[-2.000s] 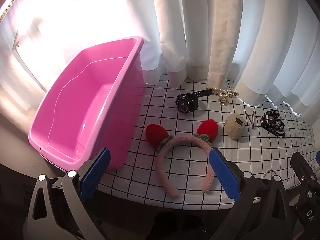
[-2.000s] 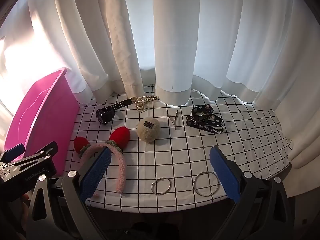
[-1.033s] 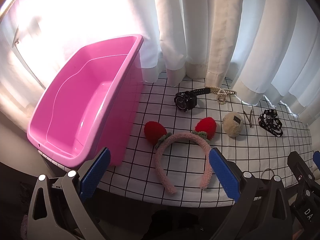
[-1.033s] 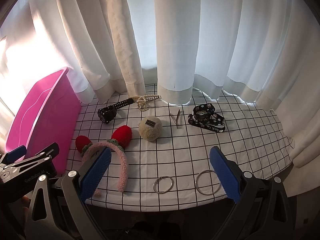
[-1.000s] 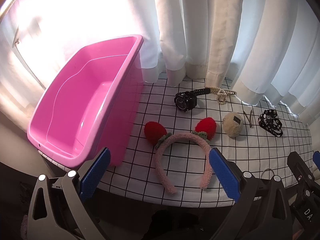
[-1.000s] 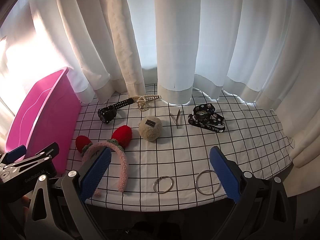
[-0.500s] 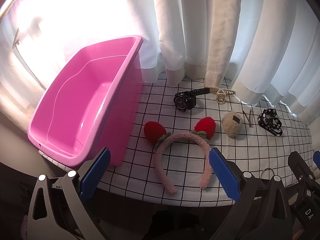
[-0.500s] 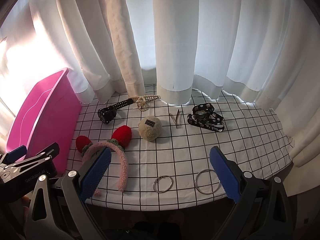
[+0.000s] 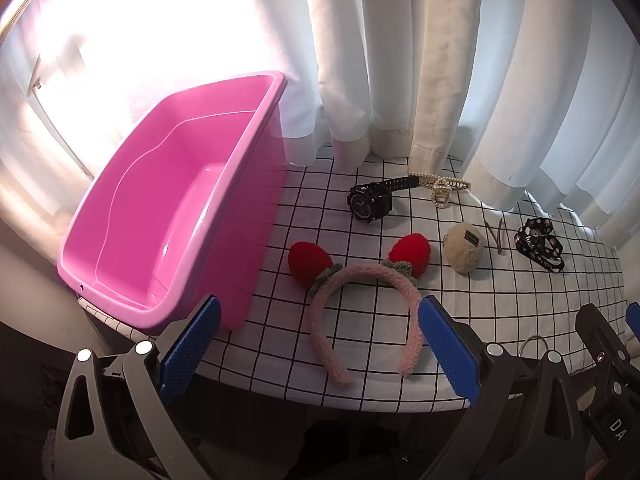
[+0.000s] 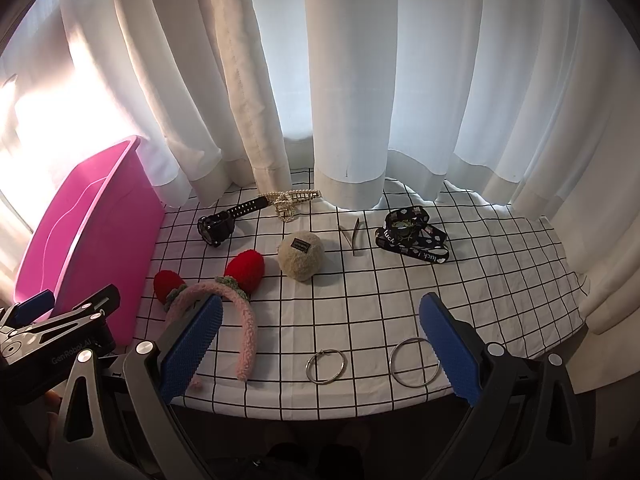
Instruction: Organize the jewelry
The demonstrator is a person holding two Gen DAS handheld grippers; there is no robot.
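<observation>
Both wrist views have drifted slightly; the headband point(image 9: 362, 308) now sits a touch farther off

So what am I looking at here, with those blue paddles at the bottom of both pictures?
Those are finger pads of two clamps a person holds, each carrying a camera looking forward along its fingers. One picture comes from the left hand-held gripper, the other from the right hand-held gripper. Both are open and hold nothing. On the checked cloth lie a pink headband, black watch, pearl clip, fuzzy ball, patterned strap and two metal rings. A pink bin stands at the left with nothing visible inside.
</observation>
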